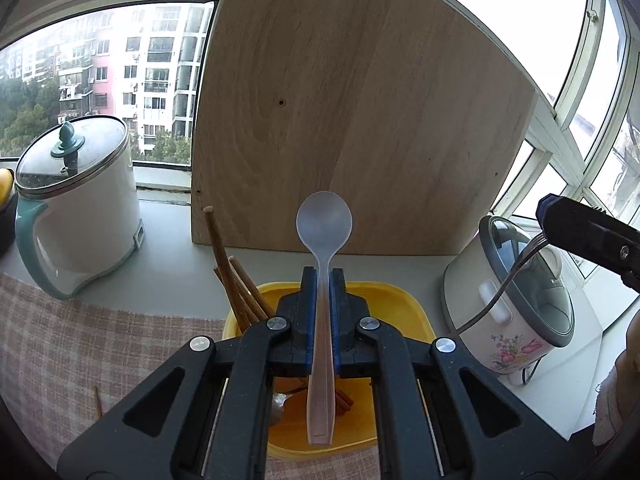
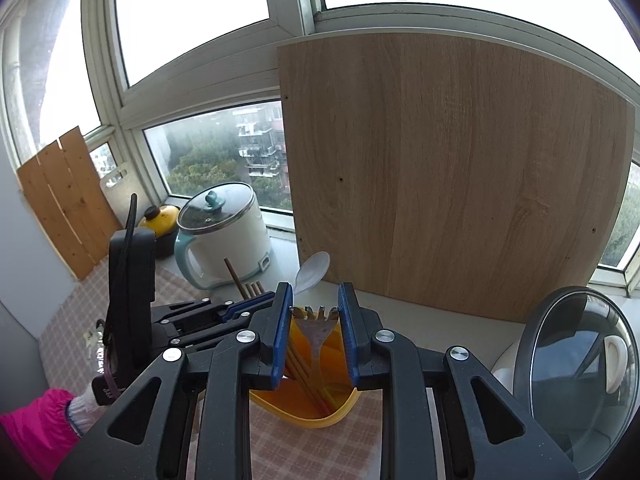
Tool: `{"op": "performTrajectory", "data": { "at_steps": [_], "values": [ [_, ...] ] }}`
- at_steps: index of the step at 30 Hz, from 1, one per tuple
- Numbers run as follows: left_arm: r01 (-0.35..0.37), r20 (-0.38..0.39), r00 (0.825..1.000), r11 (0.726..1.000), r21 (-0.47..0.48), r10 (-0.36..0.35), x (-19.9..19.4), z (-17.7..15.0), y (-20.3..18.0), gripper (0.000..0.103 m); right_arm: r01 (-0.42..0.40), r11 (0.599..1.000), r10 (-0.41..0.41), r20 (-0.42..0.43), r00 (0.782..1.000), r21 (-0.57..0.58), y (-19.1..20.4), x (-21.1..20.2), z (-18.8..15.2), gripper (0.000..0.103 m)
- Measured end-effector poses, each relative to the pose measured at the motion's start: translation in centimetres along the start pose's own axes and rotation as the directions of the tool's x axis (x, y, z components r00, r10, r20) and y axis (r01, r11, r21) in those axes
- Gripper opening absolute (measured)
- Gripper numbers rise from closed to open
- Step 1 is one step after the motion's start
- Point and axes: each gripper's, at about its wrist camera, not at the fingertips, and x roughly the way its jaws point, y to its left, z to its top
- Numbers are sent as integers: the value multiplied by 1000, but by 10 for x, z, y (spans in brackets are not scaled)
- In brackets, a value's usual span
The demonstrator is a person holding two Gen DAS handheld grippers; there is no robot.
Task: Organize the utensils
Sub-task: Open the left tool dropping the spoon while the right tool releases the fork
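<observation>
My left gripper (image 1: 323, 276) is shut on the handle of a pale plastic spoon (image 1: 324, 220), bowl up, right over a yellow utensil holder (image 1: 404, 304). Several brown chopsticks (image 1: 228, 276) stand in the holder's left side. At the right edge, my right gripper (image 1: 560, 224) clamps a metal fork (image 1: 508, 276) by its tines, the handle hanging down. In the right wrist view, the right gripper (image 2: 315, 288) is shut on the fork (image 2: 316, 328) above the holder (image 2: 340, 412). The spoon (image 2: 314, 270) and left gripper (image 2: 256, 304) sit just beyond to the left.
A large wooden board (image 1: 360, 120) leans on the window behind the holder. A white electric pot (image 1: 80, 208) with a teal handle stands left, a flowered rice cooker (image 1: 516, 296) right. A checked cloth (image 1: 100, 340) covers the counter. A pink sleeve (image 2: 36, 428) shows at lower left.
</observation>
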Motion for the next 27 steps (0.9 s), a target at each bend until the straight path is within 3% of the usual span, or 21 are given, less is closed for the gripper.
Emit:
{"op": "performTrajectory", "data": {
  "at_steps": [10,19,27],
  "values": [
    [-10,-59,998,999,35,12,11,-6,-2,4,2,1000,-1,-24,1000,15,-8,9,-6,21],
    [-23,-192,981,996,84,38,31,-6,-8,4,-2,999,3,-32,999,34,-11,12,-7,21],
    [-12,-192,981,996,88,29,23,-10,-11,4,-20,1000,22,-65,998,24,-11,18,-8,22]
  ]
}}
